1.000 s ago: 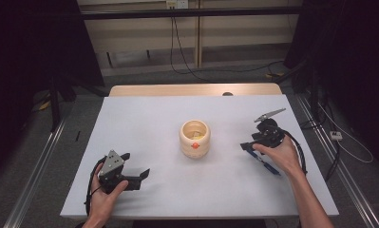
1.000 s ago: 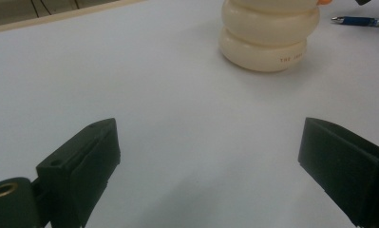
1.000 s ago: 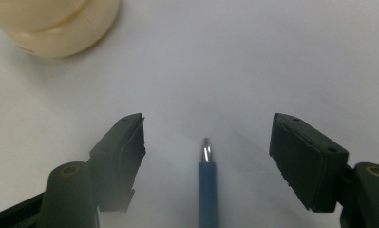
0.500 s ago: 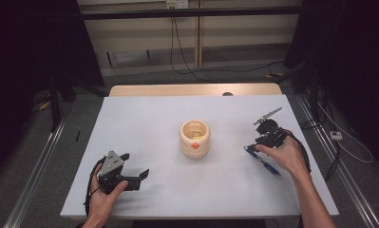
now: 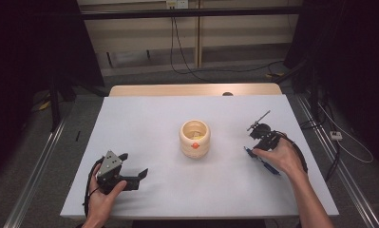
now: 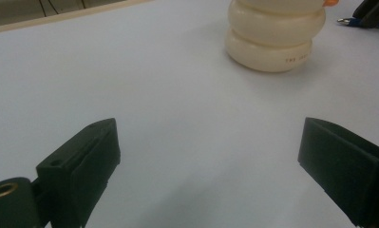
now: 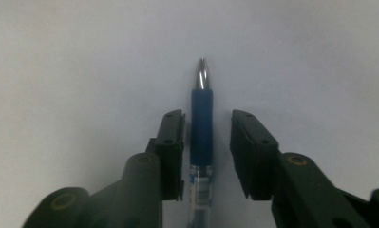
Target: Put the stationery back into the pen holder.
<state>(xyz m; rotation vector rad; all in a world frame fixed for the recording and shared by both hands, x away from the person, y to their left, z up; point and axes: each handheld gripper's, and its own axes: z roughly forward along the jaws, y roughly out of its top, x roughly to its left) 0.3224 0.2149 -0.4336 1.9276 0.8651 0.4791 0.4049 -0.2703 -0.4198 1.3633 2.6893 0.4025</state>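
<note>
In the right gripper view, the blue pen is lying lengthwise between the jaws of the right gripper, which have just been closing around it, one jaw nearly against the barrel and the other a small gap off, its rubbery blue grip and shiny metal tip pointing away over the matte white worktop. The left gripper is resting with jaws wide apart and empty, while its view is catching the cream ribbed pot's glossy rounded rings. From above, that pot is standing mid-worktop, showing its open mouth and orange spot.
</note>
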